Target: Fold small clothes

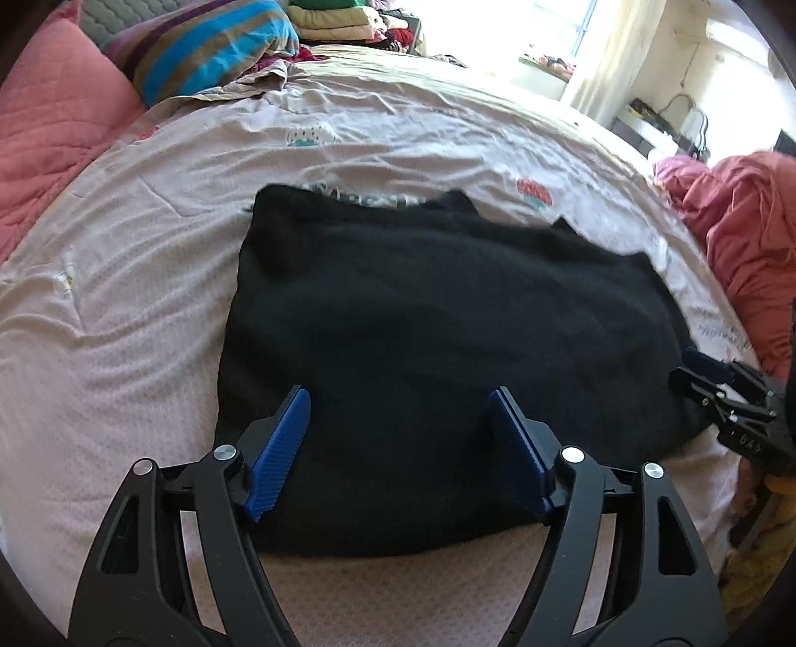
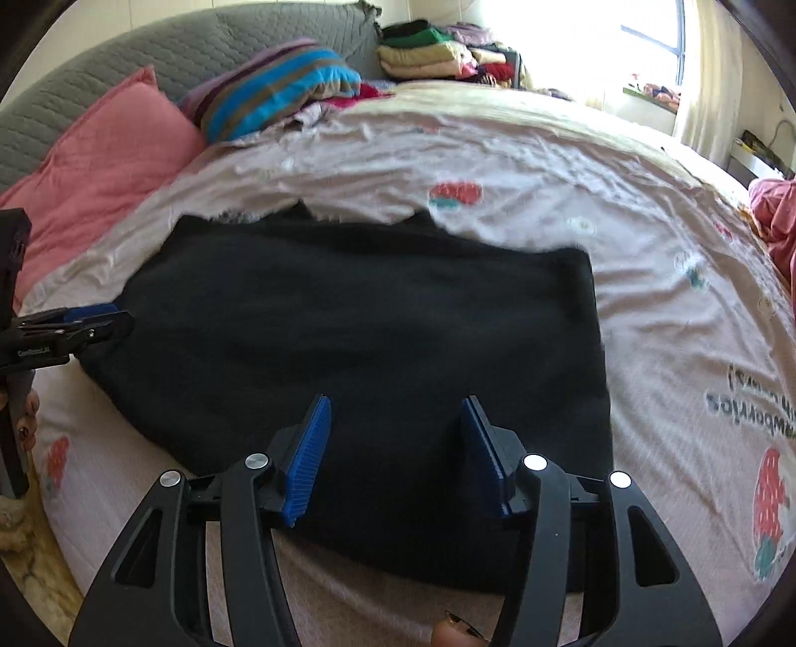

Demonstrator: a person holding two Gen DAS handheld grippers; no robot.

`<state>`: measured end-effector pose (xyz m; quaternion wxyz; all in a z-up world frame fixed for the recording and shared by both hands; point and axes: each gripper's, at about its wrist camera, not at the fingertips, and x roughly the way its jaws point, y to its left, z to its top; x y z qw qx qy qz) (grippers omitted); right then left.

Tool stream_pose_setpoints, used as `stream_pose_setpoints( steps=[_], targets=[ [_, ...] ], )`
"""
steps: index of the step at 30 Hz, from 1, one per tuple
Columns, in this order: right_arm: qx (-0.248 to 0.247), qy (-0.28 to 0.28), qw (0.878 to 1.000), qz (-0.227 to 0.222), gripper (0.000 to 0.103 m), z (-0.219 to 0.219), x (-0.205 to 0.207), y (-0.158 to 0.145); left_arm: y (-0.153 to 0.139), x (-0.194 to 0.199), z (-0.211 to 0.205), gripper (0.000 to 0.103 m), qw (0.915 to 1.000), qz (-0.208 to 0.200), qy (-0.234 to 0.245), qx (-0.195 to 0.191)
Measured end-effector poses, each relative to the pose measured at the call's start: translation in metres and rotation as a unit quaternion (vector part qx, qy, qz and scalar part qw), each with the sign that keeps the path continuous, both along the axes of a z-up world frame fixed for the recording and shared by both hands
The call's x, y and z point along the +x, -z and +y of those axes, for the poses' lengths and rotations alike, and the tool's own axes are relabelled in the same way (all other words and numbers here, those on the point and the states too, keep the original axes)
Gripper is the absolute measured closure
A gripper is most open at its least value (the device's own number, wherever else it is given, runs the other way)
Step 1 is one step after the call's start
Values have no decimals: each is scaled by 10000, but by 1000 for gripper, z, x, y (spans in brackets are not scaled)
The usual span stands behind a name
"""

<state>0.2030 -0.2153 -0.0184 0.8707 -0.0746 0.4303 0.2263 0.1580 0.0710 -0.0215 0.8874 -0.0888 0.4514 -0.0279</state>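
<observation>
A black garment (image 1: pixel 438 318) lies folded flat on the pale printed bedsheet (image 1: pixel 124 308), and shows again as a dark slab (image 2: pixel 348 328) in the right wrist view. My left gripper (image 1: pixel 400 398) hovers over its near edge, blue pads wide apart with nothing between them. My right gripper (image 2: pixel 395 403) stands open above the near right part of the cloth, its pads clear of the fabric. Each gripper shows in the other's view: the right one (image 1: pixel 706 378) at the garment's right edge, the left one (image 2: pixel 94 318) at its left edge.
Pink pillow (image 2: pixel 104 164) and a striped cushion (image 2: pixel 283 89) lie at the head of the bed against a grey headboard (image 2: pixel 149 50). Stacked folded clothes (image 2: pixel 438 50) sit far back. A pink-red heap (image 1: pixel 746 239) lies on the right. Bright window (image 2: pixel 646 40) beyond.
</observation>
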Motion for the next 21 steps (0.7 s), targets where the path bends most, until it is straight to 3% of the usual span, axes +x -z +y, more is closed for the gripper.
stream_pose_setpoints(
  steps=[5, 14, 19, 21],
  targets=[
    [48, 221, 9995, 201, 46, -15, -10, 14, 8, -13, 2, 37, 9998, 69, 20, -170],
    [-80, 347, 9994, 52, 45, -15, -26, 18, 10, -25, -4, 37, 10000, 51, 27, -37],
    [100, 449, 9989, 66, 37, -20, -32, 15, 8, -28, -4, 37, 10000, 36, 20, -26],
    [147, 460, 9988, 57, 29, -21, -34, 13, 6, -28, -4, 37, 10000, 32, 16, -59]
  ],
)
